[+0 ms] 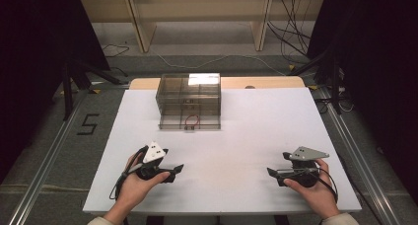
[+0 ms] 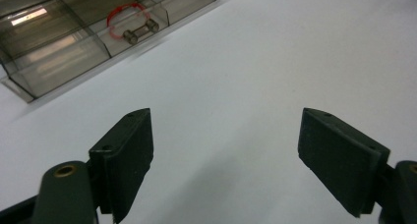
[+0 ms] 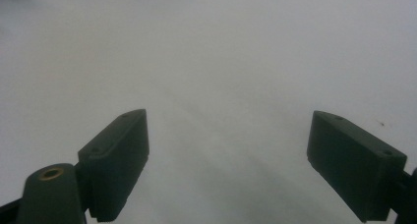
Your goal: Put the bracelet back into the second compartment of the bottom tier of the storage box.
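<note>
The left tool (image 1: 178,169) rests low over the white surface (image 1: 231,136), held in the person's left hand (image 1: 135,178) near the front left. Its jaws stand wide apart with nothing between them; the left gripper view shows bare white between the two black pads. The right tool (image 1: 271,172) sits at the front right in the right hand (image 1: 313,188), its jaws pointing inward toward the middle of the surface. It too is released: in the right gripper view the pads are spread far apart over plain white. The two tools are well apart from each other, their tips facing one another across the front of the surface.

A clear box (image 1: 189,101) with several compartments stands toward the far side of the surface, left of centre and well away from both tools. In its front row, in a middle compartment, lies a small metal piece (image 2: 140,31) shaped like a short bar with two round ends, with a red ring (image 2: 127,18) looped around or just behind it; which of the two cannot be told. In the left gripper view the box sits at the upper left, beyond the left tool and off to the side of its line. Other compartments look smoky and their contents cannot be made out.
</note>
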The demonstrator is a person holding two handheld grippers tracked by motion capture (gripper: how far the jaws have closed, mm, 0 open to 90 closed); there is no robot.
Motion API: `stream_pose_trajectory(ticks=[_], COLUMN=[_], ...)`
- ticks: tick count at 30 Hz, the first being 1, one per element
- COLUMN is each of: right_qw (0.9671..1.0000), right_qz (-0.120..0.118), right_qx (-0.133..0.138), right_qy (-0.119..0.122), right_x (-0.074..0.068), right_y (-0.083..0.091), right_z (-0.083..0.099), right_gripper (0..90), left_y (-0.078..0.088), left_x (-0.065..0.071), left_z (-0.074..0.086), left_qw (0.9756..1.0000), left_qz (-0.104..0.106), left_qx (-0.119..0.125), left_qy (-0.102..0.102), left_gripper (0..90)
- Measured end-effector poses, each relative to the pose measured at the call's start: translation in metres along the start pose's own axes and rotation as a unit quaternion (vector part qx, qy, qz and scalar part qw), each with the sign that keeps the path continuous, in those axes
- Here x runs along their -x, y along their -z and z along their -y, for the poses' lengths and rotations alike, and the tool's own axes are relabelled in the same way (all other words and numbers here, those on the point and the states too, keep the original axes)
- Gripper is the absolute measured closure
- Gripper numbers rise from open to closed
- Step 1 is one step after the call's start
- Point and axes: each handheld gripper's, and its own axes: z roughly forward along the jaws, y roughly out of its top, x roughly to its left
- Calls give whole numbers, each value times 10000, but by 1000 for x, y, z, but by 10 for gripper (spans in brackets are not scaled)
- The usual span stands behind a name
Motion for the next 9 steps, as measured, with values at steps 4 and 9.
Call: stream_pose_trajectory(ticks=[4, 9], right_qw=[10000, 10000], right_qz=[-38, -71], right_qx=[-42, -41], right_qy=[-33, -37], right_x=[0, 0], right_y=[0, 0], right_z=[0, 0], right_gripper=[167, 167], left_y=[-3, -5], left_x=[1, 0], left_z=[3, 4], left_qw=[10000, 10000], left_qz=[67, 69], left_qx=[-49, -71], left_qy=[40, 8], left_gripper=[215, 216])
